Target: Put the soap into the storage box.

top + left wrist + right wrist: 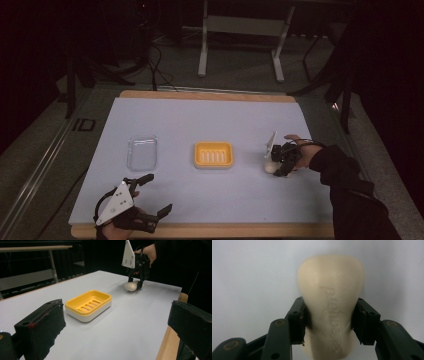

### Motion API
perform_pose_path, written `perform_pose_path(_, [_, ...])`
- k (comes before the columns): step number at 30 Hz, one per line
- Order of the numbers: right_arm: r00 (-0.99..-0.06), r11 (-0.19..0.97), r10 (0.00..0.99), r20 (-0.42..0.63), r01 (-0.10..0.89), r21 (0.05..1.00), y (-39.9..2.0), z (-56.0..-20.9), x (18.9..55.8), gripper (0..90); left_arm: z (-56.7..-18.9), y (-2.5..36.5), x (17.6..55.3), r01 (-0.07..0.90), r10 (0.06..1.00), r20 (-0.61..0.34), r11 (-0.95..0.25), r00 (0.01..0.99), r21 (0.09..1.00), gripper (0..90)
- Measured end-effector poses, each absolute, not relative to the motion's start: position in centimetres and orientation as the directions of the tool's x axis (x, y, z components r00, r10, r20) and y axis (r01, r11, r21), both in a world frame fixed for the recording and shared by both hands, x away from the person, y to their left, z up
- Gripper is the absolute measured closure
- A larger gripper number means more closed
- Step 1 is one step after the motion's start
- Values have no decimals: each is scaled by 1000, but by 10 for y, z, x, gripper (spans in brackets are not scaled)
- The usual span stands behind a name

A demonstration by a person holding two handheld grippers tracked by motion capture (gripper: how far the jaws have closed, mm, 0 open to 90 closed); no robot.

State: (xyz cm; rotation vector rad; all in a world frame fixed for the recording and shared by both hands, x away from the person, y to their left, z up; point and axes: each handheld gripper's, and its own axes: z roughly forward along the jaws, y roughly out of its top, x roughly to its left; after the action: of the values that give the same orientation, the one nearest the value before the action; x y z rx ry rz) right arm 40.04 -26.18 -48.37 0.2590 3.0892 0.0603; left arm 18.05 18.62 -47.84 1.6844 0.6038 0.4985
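A cream bar of soap with raised lettering lies on the pale table mat, and both pads of my right gripper press on its sides. From above, that soap sits at the mat's right under the right gripper. The left gripper view has the same soap far off beneath the other hand. A yellow soap dish on a white base stands at the middle of the mat; the yellow soap dish is empty. My left gripper rests near the front left edge, jaws wide apart, holding nothing.
A clear plastic lid or tray lies left of the dish. The wooden table edge runs along the front. Table legs and cables stand on the dark floor behind the table.
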Motion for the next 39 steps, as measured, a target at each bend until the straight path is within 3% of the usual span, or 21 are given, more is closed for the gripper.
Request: perform_pose_path(39, [-987,989,122,-103,113,90,-206,-403,396,500,-479,185,181,123,632,4,-157,775,980,12])
